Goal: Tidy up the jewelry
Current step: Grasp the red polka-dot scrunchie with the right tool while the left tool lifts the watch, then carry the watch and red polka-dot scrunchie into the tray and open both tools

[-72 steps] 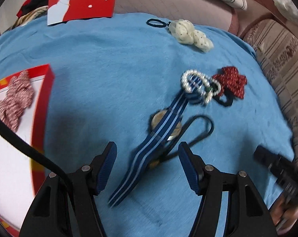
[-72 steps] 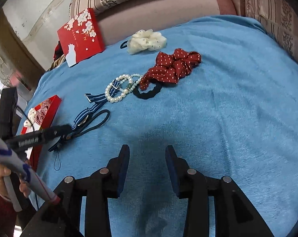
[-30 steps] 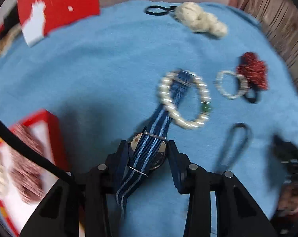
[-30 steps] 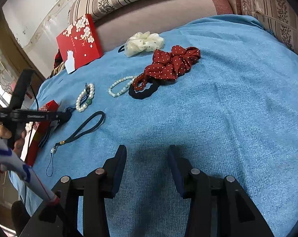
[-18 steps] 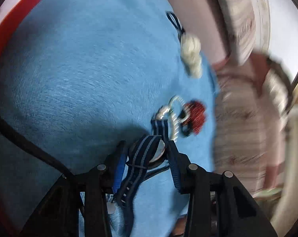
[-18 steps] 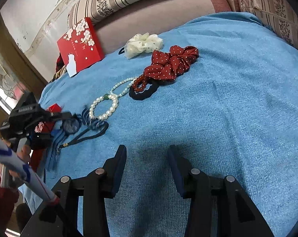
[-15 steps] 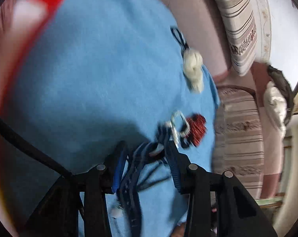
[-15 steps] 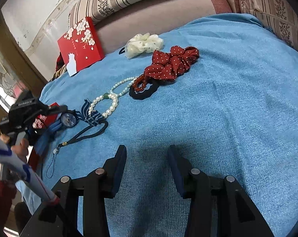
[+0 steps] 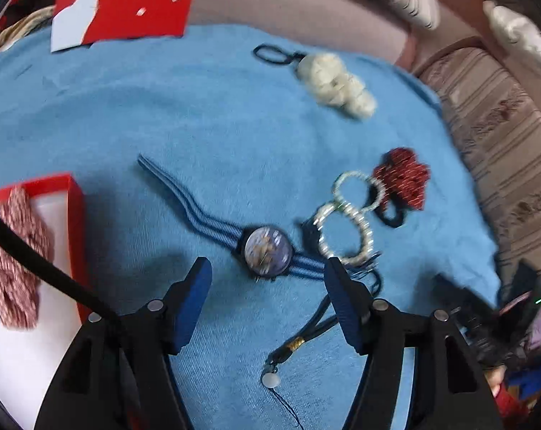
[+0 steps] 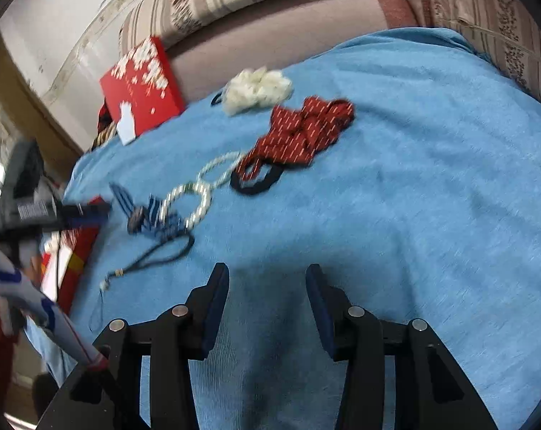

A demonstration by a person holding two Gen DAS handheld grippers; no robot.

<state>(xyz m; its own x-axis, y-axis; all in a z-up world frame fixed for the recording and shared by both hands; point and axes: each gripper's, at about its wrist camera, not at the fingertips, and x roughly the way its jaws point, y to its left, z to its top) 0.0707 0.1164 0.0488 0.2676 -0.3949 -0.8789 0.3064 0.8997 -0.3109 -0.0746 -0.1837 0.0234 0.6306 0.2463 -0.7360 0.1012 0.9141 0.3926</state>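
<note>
A watch (image 9: 267, 254) with a blue striped strap lies face up on the blue cloth (image 9: 198, 125), just beyond my open, empty left gripper (image 9: 266, 283). A pearl bracelet (image 9: 343, 234) lies on its right strap end, with a second bead bracelet (image 9: 358, 190) and a red dotted scrunchie (image 9: 401, 177) beyond. A dark lanyard (image 9: 306, 337) lies by the right finger. In the right wrist view the watch (image 10: 138, 216), the pearl bracelet (image 10: 189, 204) and the scrunchie (image 10: 306, 132) lie left of centre. My right gripper (image 10: 266, 286) is open and empty above bare cloth.
An open red box (image 9: 55, 236) holding a red-and-white scrunchie (image 9: 12, 251) stands at the left. Its red lid (image 9: 127, 0) leans at the back. A cream scrunchie (image 9: 336, 84) with a black tie lies far back. A striped sofa (image 9: 503, 136) borders the right.
My left gripper held the watch lifted off the cloth, then opened. The watch now lies flat, face up, its strap stretched toward the box. My right gripper has barely moved.
</note>
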